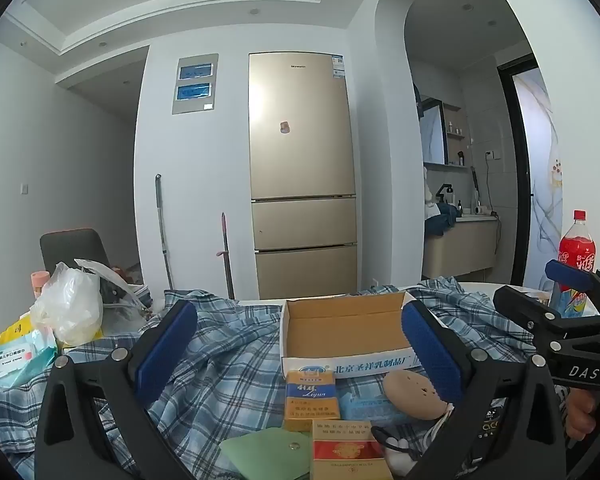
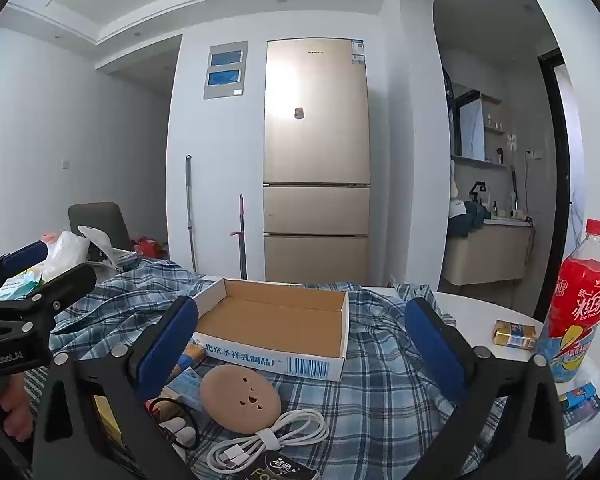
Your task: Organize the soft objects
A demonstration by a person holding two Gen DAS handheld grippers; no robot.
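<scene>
Two grippers hover wide open over a table draped in blue plaid cloth, gripping nothing: the left gripper and the right gripper, both with ribbed blue pads. Nearest lie a coiled white cable, a round tan pad pierced with small holes, and an orange pack lettered "Liqun". Beyond sits an empty shallow cardboard box with Chinese print and a barcode. Farther right stands a red "Ice Tea" bottle. A gold fridge backs the room.
</scene>
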